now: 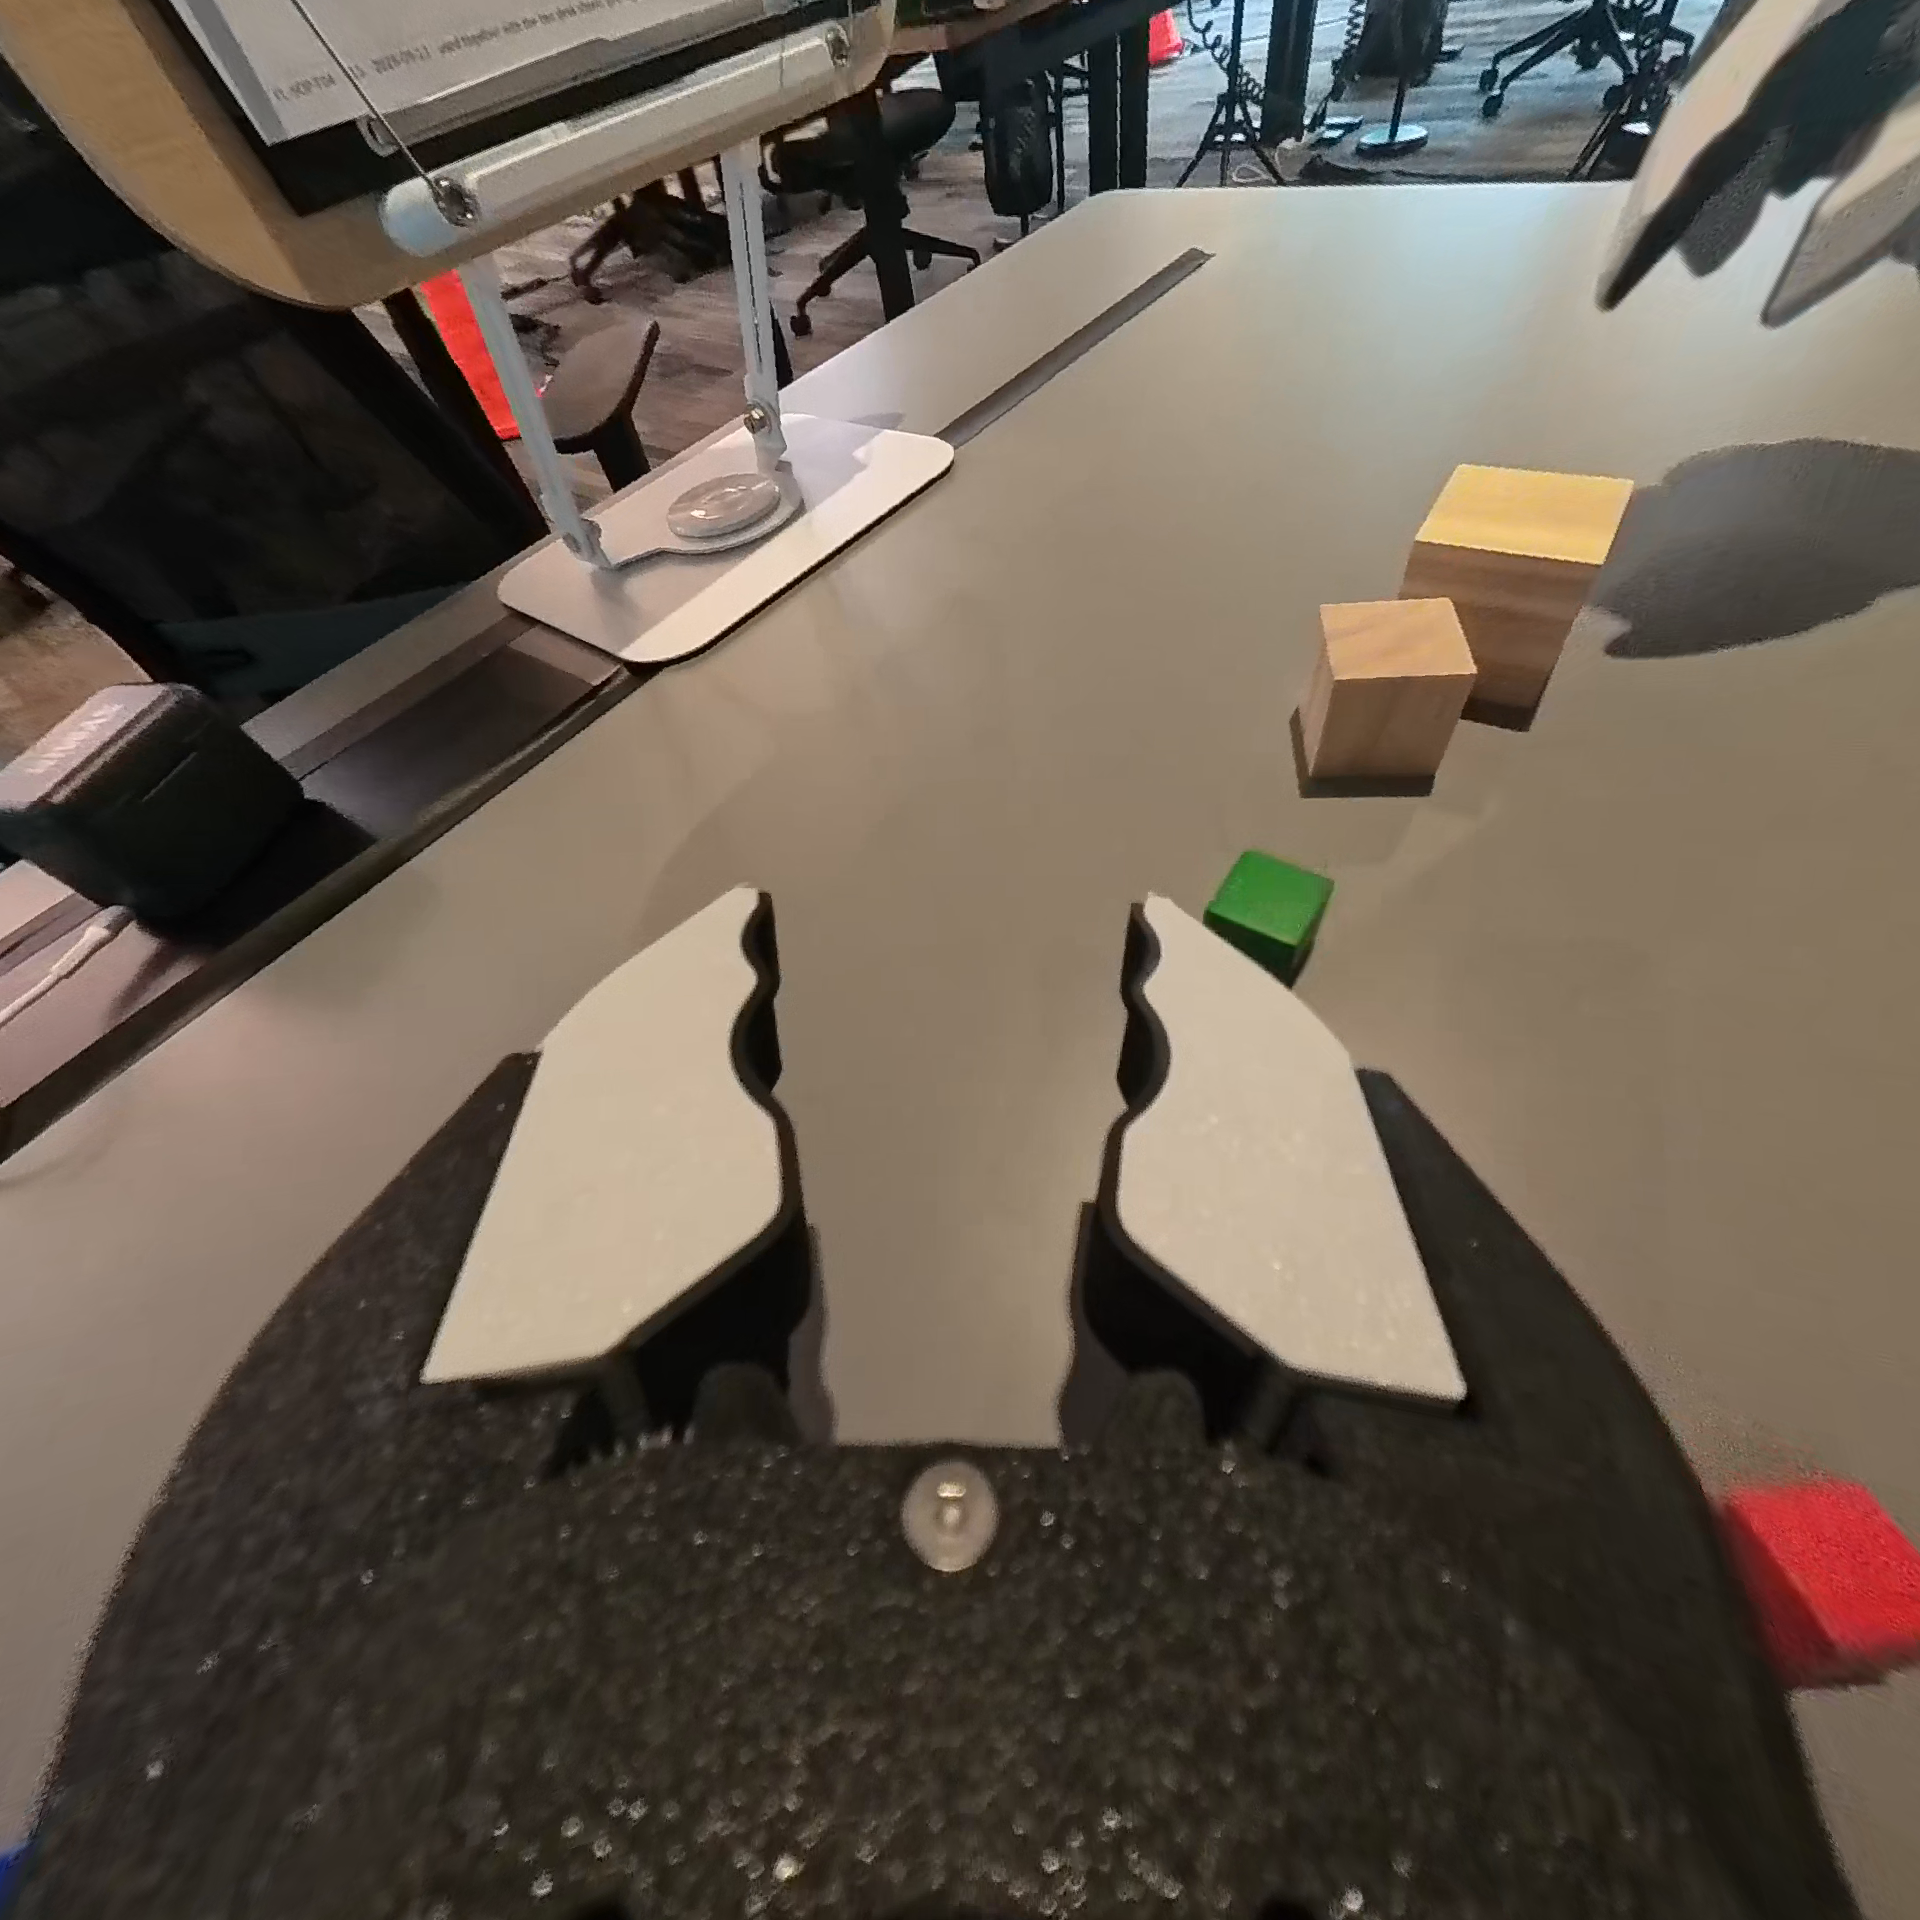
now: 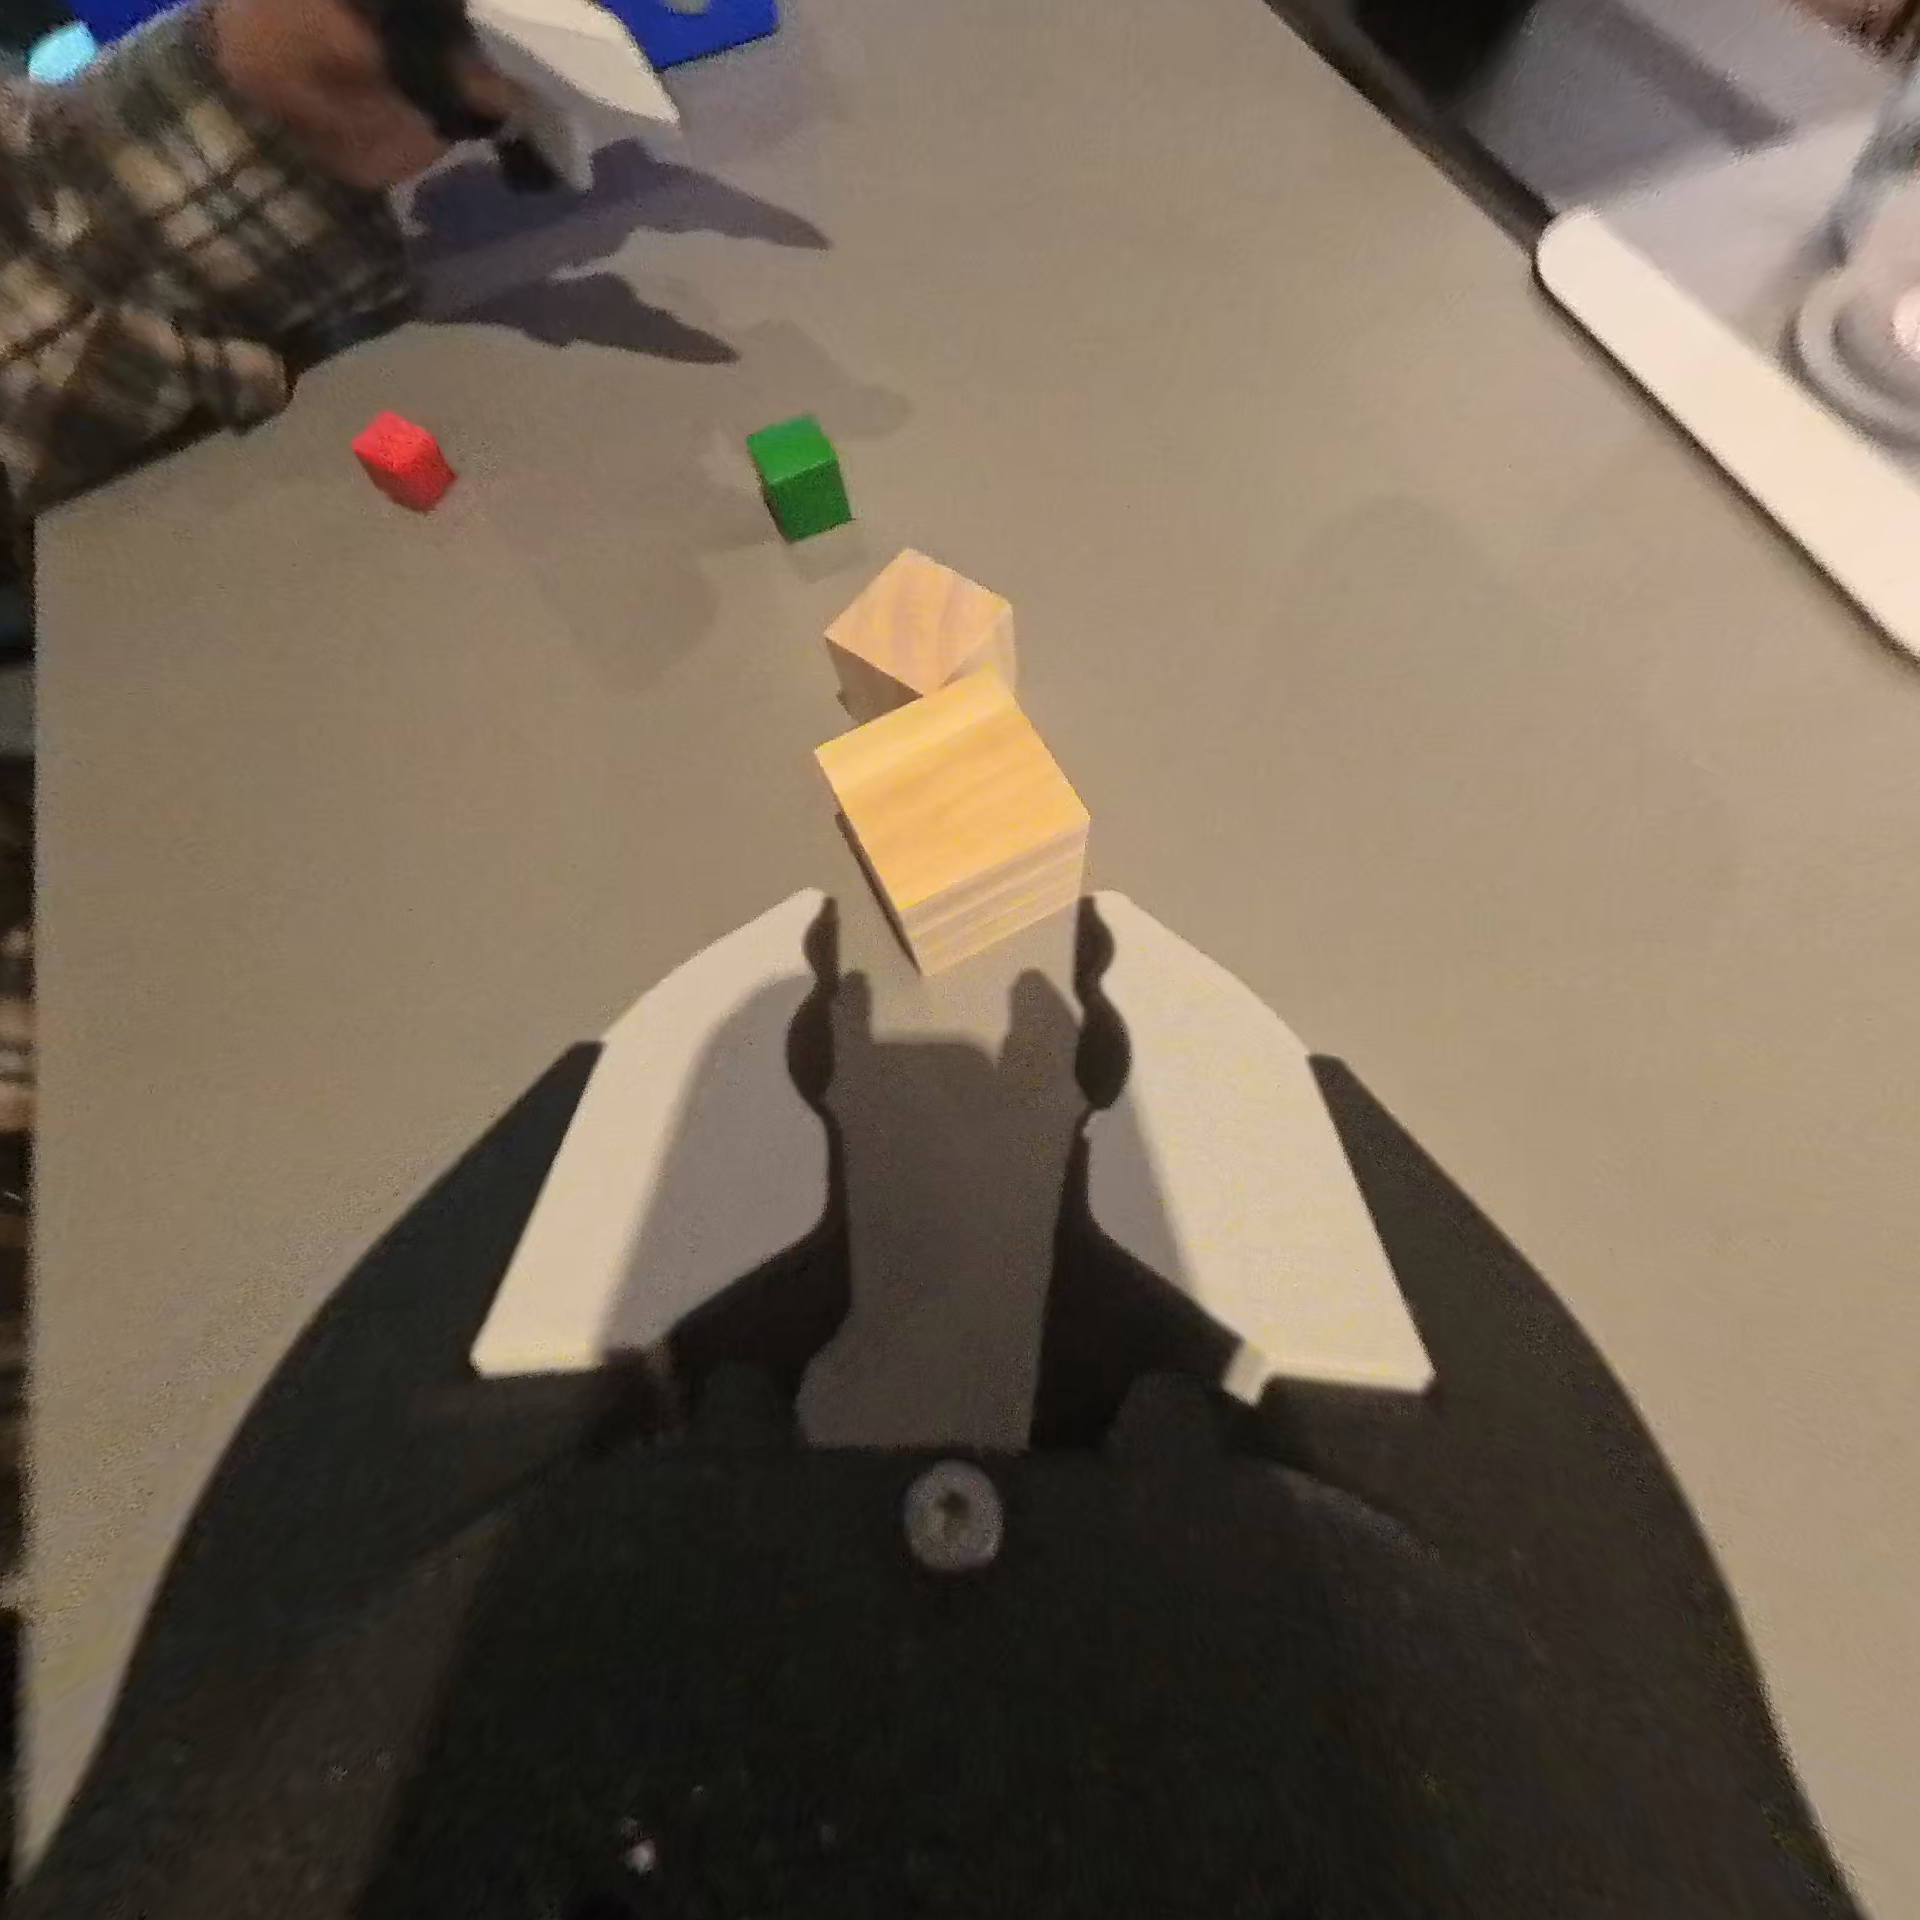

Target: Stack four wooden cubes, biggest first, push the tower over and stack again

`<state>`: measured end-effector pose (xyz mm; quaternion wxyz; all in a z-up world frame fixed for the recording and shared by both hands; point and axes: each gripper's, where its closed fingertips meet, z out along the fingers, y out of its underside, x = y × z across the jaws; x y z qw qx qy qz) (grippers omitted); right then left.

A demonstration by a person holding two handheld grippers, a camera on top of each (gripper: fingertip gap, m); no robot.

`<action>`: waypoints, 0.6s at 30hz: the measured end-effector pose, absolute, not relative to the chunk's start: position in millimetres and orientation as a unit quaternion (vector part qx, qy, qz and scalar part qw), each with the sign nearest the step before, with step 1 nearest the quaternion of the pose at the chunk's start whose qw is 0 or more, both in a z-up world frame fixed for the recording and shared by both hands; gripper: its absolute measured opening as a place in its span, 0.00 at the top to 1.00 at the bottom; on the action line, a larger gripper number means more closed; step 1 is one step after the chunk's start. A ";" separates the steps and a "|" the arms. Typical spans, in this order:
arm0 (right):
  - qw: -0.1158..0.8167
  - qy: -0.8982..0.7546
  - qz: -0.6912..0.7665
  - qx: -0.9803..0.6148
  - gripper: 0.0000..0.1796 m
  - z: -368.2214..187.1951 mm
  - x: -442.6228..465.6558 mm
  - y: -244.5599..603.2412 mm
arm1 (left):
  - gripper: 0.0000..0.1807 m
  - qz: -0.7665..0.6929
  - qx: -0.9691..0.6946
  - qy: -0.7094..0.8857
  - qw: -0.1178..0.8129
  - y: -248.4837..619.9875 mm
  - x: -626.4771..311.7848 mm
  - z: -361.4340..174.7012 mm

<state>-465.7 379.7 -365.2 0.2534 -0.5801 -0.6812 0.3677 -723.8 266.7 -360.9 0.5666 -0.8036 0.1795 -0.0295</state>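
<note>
The right gripper (image 2: 951, 914) hovers over the grey table (image 2: 1455, 935) with its jaws apart and nothing between them; its fingertips sit just short of the largest wooden cube (image 2: 956, 831), apart from it, and its shadow falls on the table between the fingers. The largest cube stands on the table, turned so one corner faces the gripper. Just beyond it stands the medium plain wooden cube (image 2: 920, 634), very near or touching the largest; the pictures do not settle which. Farther on lies the small green cube (image 2: 800, 478), close to the medium one but apart from it, and the small red cube (image 2: 403, 459) sits well apart to one side, nearer the table edge where a plaid sleeve (image 2: 135, 260) shows.

The left gripper (image 1: 951, 935) is also spread apart and empty, held low above the table. In its view the green cube (image 1: 1268, 914) lies just beside its right fingertip, partly hidden behind it, while the red cube (image 1: 1823, 1579) lies beside the gripper's body. The medium cube (image 1: 1387, 686) and the largest cube (image 1: 1507, 582) stand farther toward the far edge. No cube rests on another. A flat white stand base (image 1: 727, 540) sits at the table's side edge.
</note>
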 end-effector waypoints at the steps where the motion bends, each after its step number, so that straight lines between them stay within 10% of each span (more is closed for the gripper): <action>1: 0.263 -0.696 0.364 -0.559 0.71 -366.8 -466.1 379.9 | 0.65 -0.029 -0.803 0.179 0.567 267.6 -723.1 -361.6; 8: 0.258 -0.748 0.368 -0.488 0.49 -369.6 -479.4 370.4 | 0.64 -0.049 -0.805 0.181 0.562 269.8 -716.8 -368.1; 18: 0.300 -0.718 0.416 -0.471 0.46 -368.2 -474.2 372.1 | 0.58 -0.087 -0.852 0.239 0.458 301.0 -625.3 -357.2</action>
